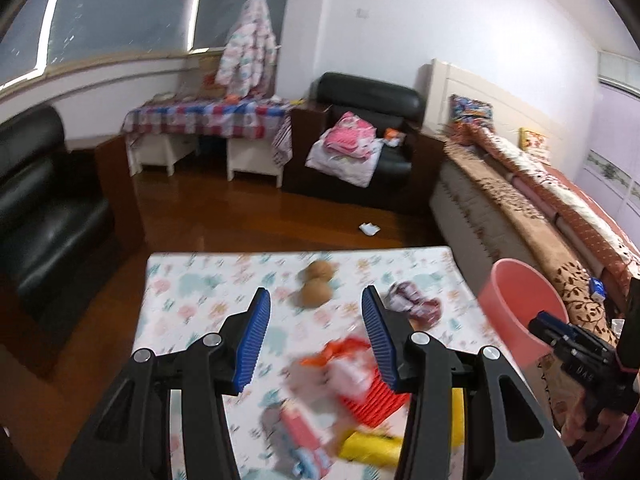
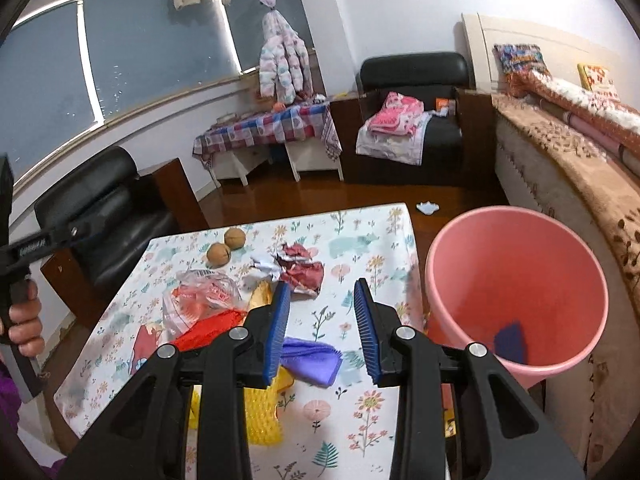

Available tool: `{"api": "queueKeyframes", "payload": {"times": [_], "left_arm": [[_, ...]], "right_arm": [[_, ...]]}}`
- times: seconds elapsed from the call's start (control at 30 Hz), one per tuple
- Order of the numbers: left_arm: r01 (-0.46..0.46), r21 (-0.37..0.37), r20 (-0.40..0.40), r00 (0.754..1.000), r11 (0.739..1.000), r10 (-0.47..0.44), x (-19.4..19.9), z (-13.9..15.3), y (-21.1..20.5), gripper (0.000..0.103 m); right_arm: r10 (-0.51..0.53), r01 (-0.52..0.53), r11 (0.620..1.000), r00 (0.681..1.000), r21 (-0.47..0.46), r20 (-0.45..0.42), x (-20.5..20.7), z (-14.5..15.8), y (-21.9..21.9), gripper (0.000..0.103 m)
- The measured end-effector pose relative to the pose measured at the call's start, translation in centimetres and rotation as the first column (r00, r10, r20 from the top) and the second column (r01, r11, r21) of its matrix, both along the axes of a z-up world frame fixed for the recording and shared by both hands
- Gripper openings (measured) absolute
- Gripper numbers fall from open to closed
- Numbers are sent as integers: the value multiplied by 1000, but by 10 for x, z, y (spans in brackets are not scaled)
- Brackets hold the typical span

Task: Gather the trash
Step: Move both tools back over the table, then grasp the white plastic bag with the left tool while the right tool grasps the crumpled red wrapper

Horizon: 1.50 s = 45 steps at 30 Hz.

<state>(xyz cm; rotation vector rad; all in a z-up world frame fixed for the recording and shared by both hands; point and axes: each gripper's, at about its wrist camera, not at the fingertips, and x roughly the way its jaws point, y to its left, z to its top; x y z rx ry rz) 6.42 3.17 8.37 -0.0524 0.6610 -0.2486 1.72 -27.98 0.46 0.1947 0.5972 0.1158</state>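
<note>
While both tools are hanging released over the clutter, the main risk is sitting at the surface point(image 2: 360, 432) edge: the pink bin point(image 2: 516, 292), at three o'clock in the right wrist view, is standing just beside that edge and already holding a dark blue scrap, so a careless swing could be tipping it. The right hand-held gripper point(image 2: 322, 328) is gaping empty above the purple wrapper point(image 2: 310, 362). The left hand-held gripper point(image 1: 316, 336), also spread and grasping nothing, is hovering over blurred red and yellow packets. Thin wrappers are likely slipping free, and the two walnuts point(image 2: 226, 246) at eleven o'clock could be rolling off.
</note>
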Motion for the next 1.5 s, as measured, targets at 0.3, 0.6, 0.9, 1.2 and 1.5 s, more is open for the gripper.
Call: {"api": "queueKeyframes", "payload": {"times": [0.3,0.6,0.9,1.2,1.5], "left_arm": [[20,-115,-173,984,993,-40,-6,-48,-3,47],[60,-54,-245,967,997,-71,8,-91,-55,47],[56,-69,-264,962,996,-72,25,-109,-51,24],[29,-62,-232,972,998,-42,14,-101,-21,18],[-30,-107,-195,981,994,8,6,-86,5,18]], "right_arm": [[51,-50,998,998,30,-32,7,-11,12,34],[154,-148,986,985,77,-73,13,-21,28,43],[252,-247,966,966,78,-65,24,-17,51,49],[192,-187,981,977,58,-94,47,-26,40,49],[190,-194,981,973,-13,-130,90,-38,49,49]]}}
